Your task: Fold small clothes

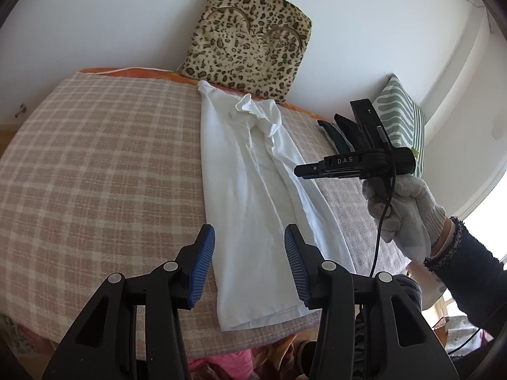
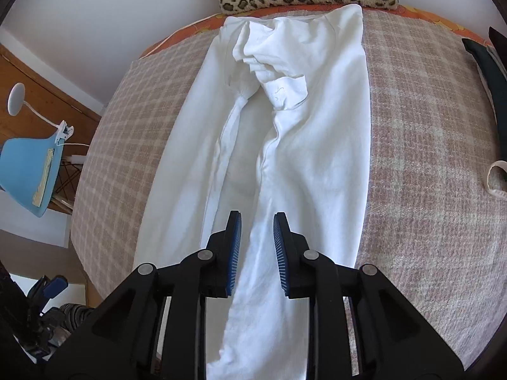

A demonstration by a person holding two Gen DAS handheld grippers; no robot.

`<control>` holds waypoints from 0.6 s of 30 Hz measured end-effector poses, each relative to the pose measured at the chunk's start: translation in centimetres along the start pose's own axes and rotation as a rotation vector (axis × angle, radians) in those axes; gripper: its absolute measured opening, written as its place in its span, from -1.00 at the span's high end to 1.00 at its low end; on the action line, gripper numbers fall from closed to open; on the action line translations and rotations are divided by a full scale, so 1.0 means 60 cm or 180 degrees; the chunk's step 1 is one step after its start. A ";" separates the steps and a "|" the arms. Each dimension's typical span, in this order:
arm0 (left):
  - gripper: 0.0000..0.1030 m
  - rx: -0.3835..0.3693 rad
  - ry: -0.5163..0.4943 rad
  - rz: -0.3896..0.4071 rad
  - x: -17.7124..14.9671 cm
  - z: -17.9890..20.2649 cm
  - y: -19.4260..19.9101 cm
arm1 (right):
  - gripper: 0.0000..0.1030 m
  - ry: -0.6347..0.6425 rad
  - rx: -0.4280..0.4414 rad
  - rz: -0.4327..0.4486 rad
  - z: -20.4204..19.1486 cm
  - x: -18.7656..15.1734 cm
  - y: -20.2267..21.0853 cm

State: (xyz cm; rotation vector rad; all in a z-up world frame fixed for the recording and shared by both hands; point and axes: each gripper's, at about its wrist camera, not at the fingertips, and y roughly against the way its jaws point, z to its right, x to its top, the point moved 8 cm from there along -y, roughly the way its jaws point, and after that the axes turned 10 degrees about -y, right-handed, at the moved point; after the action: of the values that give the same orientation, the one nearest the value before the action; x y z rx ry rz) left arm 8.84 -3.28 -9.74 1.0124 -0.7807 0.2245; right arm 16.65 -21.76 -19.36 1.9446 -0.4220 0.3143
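1. The white shirt (image 2: 285, 145) lies lengthwise on the checked blanket (image 1: 95, 164), its two long sides folded in toward the middle so it forms a narrow strip running from the near edge of the bed up to the leopard-print cushion (image 1: 250, 41).
2. Its far end is bunched and wrinkled where a sleeve is tucked in; the lower part lies smoother, with soft creases along the folded edges.
3. My left gripper (image 1: 249, 264) hangs over the near end of the shirt, jaws spread apart with nothing between the blue pads.
4. My right gripper (image 2: 257, 250) hovers above the middle of the shirt, jaws parted and gripping nothing. From the left wrist view I see it from the side, held in a white-gloved hand (image 1: 402, 212) off the shirt's right edge.
5. The blanket is pink and beige, covering a bed with an orange sheet (image 2: 190, 28) showing at the far edge.
6. A green-and-white striped pillow (image 1: 402, 120) leans in the right corner against the white wall, with dark folded clothes (image 1: 342, 133) just beside it.
7. Left of the bed stand a blue chair (image 2: 28, 171) and a white clip lamp (image 2: 19, 98).
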 end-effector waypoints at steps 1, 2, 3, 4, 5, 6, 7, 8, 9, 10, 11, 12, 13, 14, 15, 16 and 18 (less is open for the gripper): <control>0.14 -0.0021 0.0019 -0.0048 -0.004 -0.001 -0.006 | 0.56 0.0084 0.0018 -0.0057 -0.009 -0.027 0.004; 0.14 -0.0038 0.0034 -0.0092 -0.009 -0.002 -0.013 | 0.56 0.0154 0.0027 -0.0131 -0.015 -0.057 0.005; 0.14 -0.0049 0.0057 -0.0143 -0.013 -0.002 -0.020 | 0.56 0.0225 0.0042 -0.0202 -0.022 -0.089 0.005; 0.14 -0.0072 0.0080 -0.0186 -0.017 -0.003 -0.026 | 0.56 0.0286 0.0047 -0.0263 -0.030 -0.118 0.005; 0.14 -0.0095 0.0102 -0.0229 -0.021 -0.002 -0.032 | 0.56 0.0344 0.0056 -0.0320 -0.038 -0.145 0.004; 0.14 -0.0113 0.0111 -0.0271 -0.024 0.000 -0.038 | 0.56 0.0399 0.0069 -0.0359 -0.043 -0.170 0.003; 0.14 -0.0131 0.0112 -0.0309 -0.028 0.001 -0.043 | 0.56 0.0442 0.0052 -0.0402 -0.050 -0.192 0.000; 0.14 -0.0161 0.0123 -0.0360 -0.033 0.003 -0.048 | 0.56 0.0471 0.0002 -0.0441 -0.051 -0.211 -0.003; 0.14 -0.0210 0.0148 -0.0419 -0.039 0.004 -0.054 | 0.56 0.0500 -0.0056 -0.0470 -0.052 -0.229 -0.006; 0.14 -0.0250 0.0175 -0.0473 -0.045 0.005 -0.058 | 0.56 0.0544 -0.0110 -0.0491 -0.053 -0.242 -0.009; 0.14 -0.0268 0.0184 -0.0517 -0.051 0.005 -0.061 | 0.56 0.0599 -0.0181 -0.0491 -0.054 -0.254 -0.014; 0.14 -0.0256 0.0171 -0.0568 -0.056 0.005 -0.064 | 0.56 0.0653 -0.0246 -0.0445 -0.056 -0.260 -0.017; 0.14 -0.0225 0.0148 -0.0600 -0.060 0.003 -0.066 | 0.56 0.0692 -0.0276 -0.0397 -0.057 -0.261 -0.016; 0.14 -0.0203 0.0135 -0.0623 -0.064 0.001 -0.066 | 0.56 0.0706 -0.0295 -0.0386 -0.056 -0.260 -0.017; 0.14 -0.0193 0.0137 -0.0641 -0.067 -0.001 -0.066 | 0.60 0.0701 -0.0305 -0.0369 -0.056 -0.259 -0.017; 0.14 -0.0196 0.0151 -0.0654 -0.070 -0.003 -0.066 | 0.65 0.0712 -0.0330 -0.0347 -0.058 -0.258 -0.019; 0.14 -0.0204 0.0188 -0.0673 -0.073 -0.006 -0.067 | 0.71 0.0774 -0.0340 -0.0343 -0.063 -0.259 -0.022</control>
State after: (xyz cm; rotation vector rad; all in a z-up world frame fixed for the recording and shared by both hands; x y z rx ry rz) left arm 7.92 -4.35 -15.54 1.0152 -0.6184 0.0469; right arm 3.11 -15.52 -25.23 1.7911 -0.1711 0.4433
